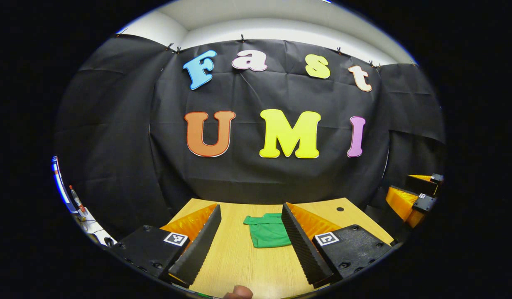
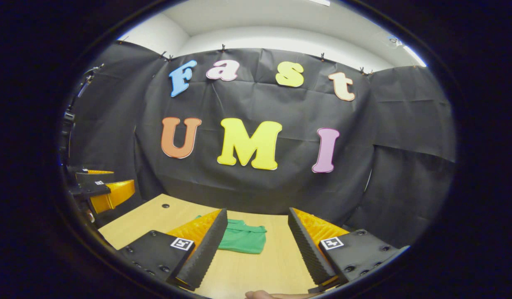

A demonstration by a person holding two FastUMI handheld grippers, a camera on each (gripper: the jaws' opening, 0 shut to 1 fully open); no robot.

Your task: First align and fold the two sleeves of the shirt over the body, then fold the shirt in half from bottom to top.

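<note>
Green shirt (image 1: 267,231) lies on the wooden table (image 1: 239,265) toward its far edge, near the black cloth wall. It reads as a small, compact rectangle with no sleeves spread out to the sides, a seam or folded edge along its far side. That shape fits a shirt already folded over on itself; how many layers, cannot tell.

Left gripper (image 1: 251,236) is held back above the near part of the table, jaws wide apart, nothing between them. Right gripper (image 2: 258,243) likewise: jaws apart, empty, shirt (image 2: 242,236) ahead and slightly to its left.

Risks as I judge them: the bundle is light and loose, so a brush from a finger could drag a layer askew or open the fold. It also sits close to the far edge; a push could slide it off.
</note>
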